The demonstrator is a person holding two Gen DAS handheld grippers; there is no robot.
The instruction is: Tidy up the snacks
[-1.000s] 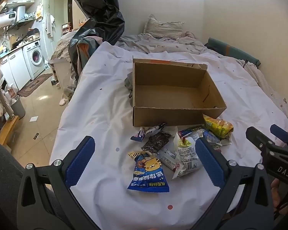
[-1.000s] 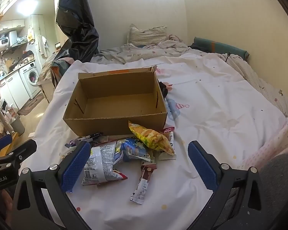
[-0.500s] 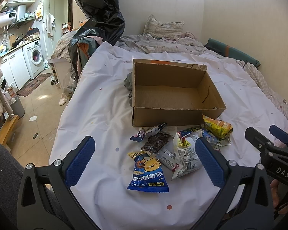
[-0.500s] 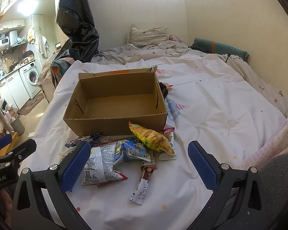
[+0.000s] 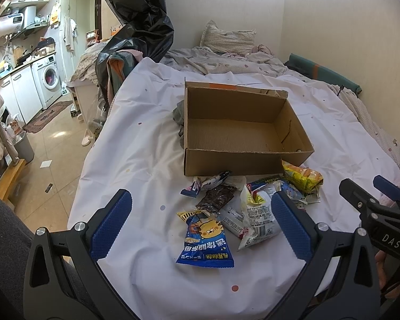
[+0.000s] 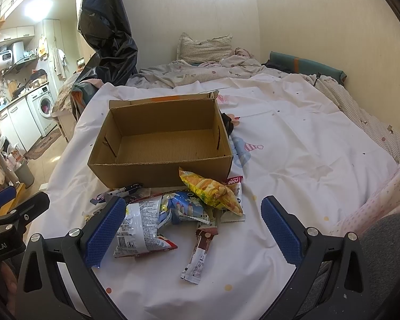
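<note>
While both grippers hover low over the bed, we look across a white sheet (image 5: 136, 144), thin and creased, dotted with small coloured spots. Our left gripper (image 5: 201, 225) has its jaws spread wide, nothing between the blue, finely dimpled pads (image 5: 110, 224) on their black frames. Our right gripper (image 6: 193, 228) is spread just as wide and equally empty.

Ahead sits the cardboard box (image 5: 226, 162), a brown open-topped rectangle with a ribbed corrugated floor, rough-torn upper edges and nothing inside. Just in front of its near wall lies the pile of snacks, all on the sheet, none in the box. Nearest the left gripper we see a flat, glossy blue packet (image 5: 206, 240) with a cartoon cat and crimped ends. Beside it rests a dark, lumpy little pack (image 5: 217, 200), then a puffy white bag (image 6: 138, 229) printed with small text and a barcode. A crinkly yellow bag (image 6: 212, 190), plump and pillow-shaped, leans close to the box's front corner. A slim brown-and-white stick packet (image 6: 200, 253) lies nearest the right gripper, slightly apart from the heap.

A shiny black plastic bag (image 5: 138, 16) hangs crumpled beyond the bed's far left side.
</note>
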